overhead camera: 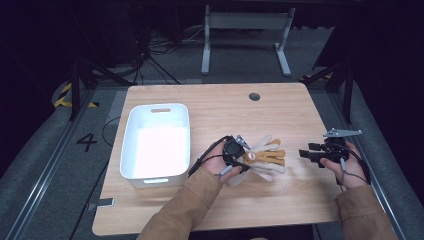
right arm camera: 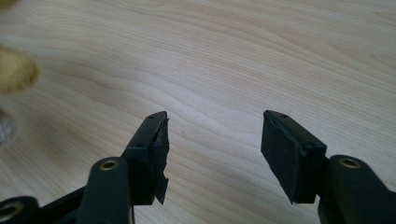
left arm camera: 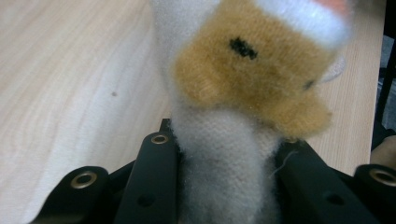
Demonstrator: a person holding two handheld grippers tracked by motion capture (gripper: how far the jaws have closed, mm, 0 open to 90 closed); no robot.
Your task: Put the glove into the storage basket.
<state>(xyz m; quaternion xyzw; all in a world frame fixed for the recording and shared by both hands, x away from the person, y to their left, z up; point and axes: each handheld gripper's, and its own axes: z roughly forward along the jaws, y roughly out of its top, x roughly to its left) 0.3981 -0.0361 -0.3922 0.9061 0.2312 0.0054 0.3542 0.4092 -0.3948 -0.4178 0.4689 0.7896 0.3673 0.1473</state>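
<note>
A fuzzy white-and-orange fabric piece [overhead camera: 262,157], glove-like with finger shapes, lies on the wooden table [overhead camera: 280,112] just right of centre. My left gripper [overhead camera: 239,151] is at its left end. In the left gripper view the jaws [left arm camera: 229,142] are shut on the white fuzzy part [left arm camera: 224,177], and an orange patch [left arm camera: 247,79] with black marks rises above it. To the right of the fabric, apart from it, my right gripper [overhead camera: 303,153] points left. It stands open [right arm camera: 215,135] over bare wood, with an orange tip of the fabric [right arm camera: 16,70] at the far left.
A white plastic bin [overhead camera: 129,145] with handle slots stands on the left part of the table. A round cable hole [overhead camera: 254,96] sits near the far edge. Beyond the table are a white desk frame [overhead camera: 245,30] and cables on the floor.
</note>
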